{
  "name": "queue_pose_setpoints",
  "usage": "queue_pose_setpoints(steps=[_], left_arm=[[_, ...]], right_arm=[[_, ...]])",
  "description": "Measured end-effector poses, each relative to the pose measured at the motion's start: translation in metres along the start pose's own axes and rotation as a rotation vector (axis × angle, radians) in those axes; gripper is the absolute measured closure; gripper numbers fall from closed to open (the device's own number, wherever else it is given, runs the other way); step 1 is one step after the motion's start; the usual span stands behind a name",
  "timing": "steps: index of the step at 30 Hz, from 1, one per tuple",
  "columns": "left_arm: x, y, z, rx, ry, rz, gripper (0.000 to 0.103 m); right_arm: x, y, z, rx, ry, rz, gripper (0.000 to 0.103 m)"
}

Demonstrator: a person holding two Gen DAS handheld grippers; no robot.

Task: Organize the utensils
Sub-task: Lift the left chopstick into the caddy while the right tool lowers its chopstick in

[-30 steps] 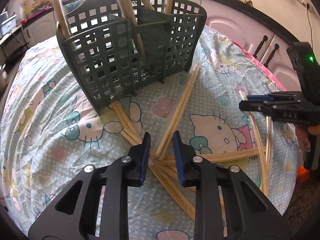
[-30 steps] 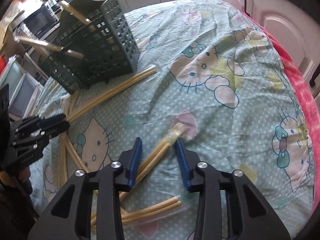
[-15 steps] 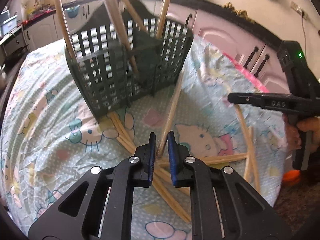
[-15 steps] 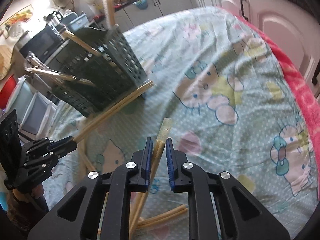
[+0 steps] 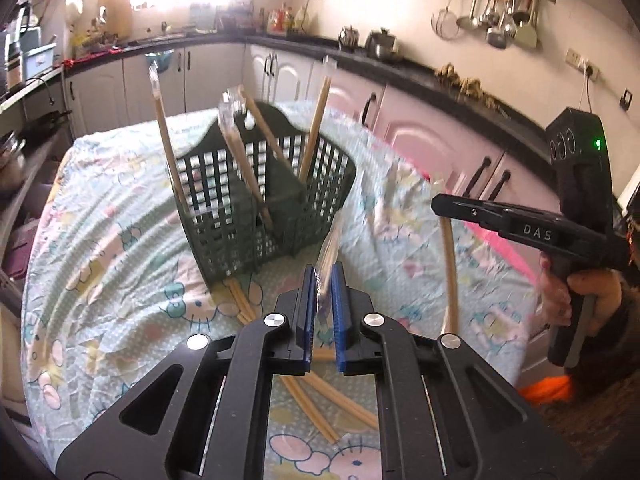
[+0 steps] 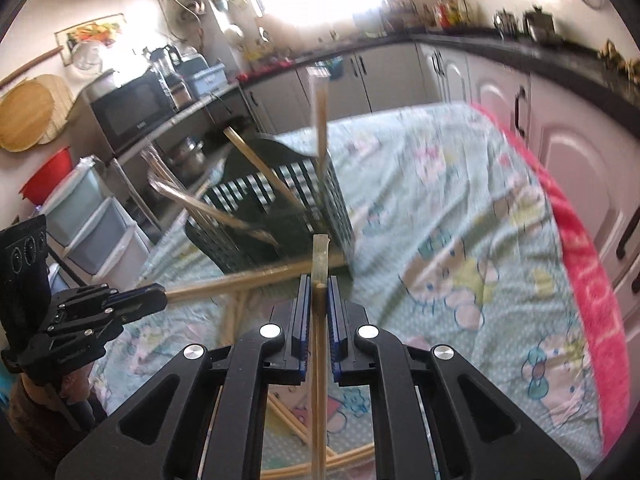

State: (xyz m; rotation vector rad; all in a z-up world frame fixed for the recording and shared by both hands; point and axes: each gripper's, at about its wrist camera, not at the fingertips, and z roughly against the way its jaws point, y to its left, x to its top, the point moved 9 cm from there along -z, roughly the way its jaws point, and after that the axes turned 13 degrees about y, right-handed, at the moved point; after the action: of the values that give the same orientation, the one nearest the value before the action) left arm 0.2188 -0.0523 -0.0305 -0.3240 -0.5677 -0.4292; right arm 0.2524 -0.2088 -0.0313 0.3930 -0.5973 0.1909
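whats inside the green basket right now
The green basket holds several wrapped chopstick pairs, leaning out over its rim. Their lower ends and the basket's floor are hidden behind the walls.

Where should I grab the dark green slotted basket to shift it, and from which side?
Probably the rim at the near right corner of the basket as the left wrist view shows it. Come from above, with one finger inside and one outside. The wall there is thin, upright and open-topped. The chopsticks standing in it lean out over the left and back, so those sides look crowded.

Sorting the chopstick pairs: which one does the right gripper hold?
The wrapped pair standing up between the right gripper pads; the others lie on the cloth or lean in the basket.
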Motion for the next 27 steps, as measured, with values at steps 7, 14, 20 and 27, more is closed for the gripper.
queue_pose_setpoints(steps=[7, 14, 20, 27], left_arm=[[0.02, -0.008, 0.034, 0.005, -0.09, 0.004, 0.1], [0.036, -0.01, 0.061, -0.01, -0.149, 0.02, 0.1], [0.049, -0.016, 0.082, -0.04, -0.182, 0.019, 0.1], [0.067, -0.014, 0.116, 0.001, -0.238, 0.019, 0.1]], right_arm=[[0.025, 0.019, 0.033, 0.005, -0.102, 0.053, 0.096], [0.043, 0.037, 0.056, 0.017, -0.182, 0.099, 0.097], [0.055, 0.051, 0.07, 0.009, -0.235, 0.135, 0.097], [0.074, 0.06, 0.09, 0.004, -0.301, 0.155, 0.097]])
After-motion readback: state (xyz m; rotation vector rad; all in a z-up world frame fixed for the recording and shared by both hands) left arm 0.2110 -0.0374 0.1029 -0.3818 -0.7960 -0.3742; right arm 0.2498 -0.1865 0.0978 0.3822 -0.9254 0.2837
